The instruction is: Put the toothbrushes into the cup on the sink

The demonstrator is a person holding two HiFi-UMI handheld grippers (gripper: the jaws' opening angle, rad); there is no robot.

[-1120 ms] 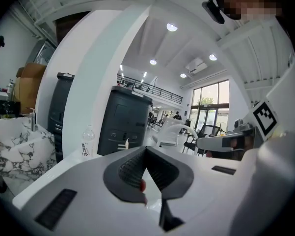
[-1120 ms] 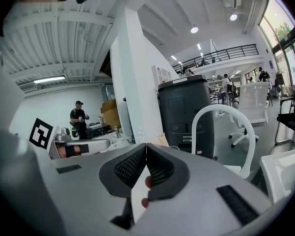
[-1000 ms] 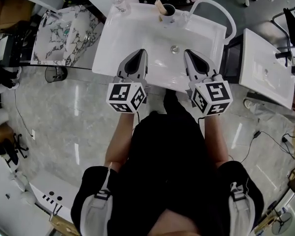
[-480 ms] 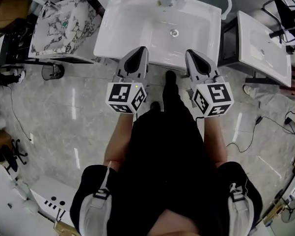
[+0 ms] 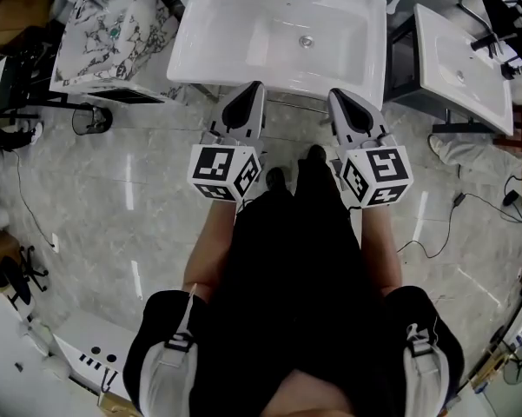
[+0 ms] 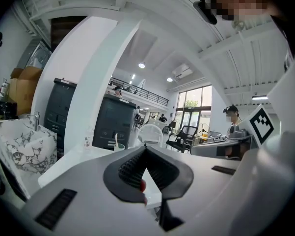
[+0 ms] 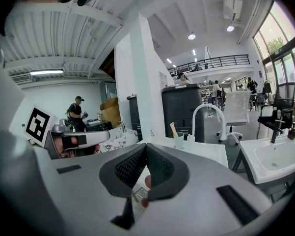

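Your left gripper (image 6: 145, 150) and right gripper (image 7: 145, 147) hang near you, jaws pressed together on nothing. The cup (image 7: 179, 140), a toothbrush (image 7: 173, 129) inside, stands at the sink's (image 5: 243, 59) far edge beside the faucet (image 7: 206, 113). Reaching in carelessly could tip it.

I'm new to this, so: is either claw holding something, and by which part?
Nothing is held: the left claw and the right claw are both shut and empty.
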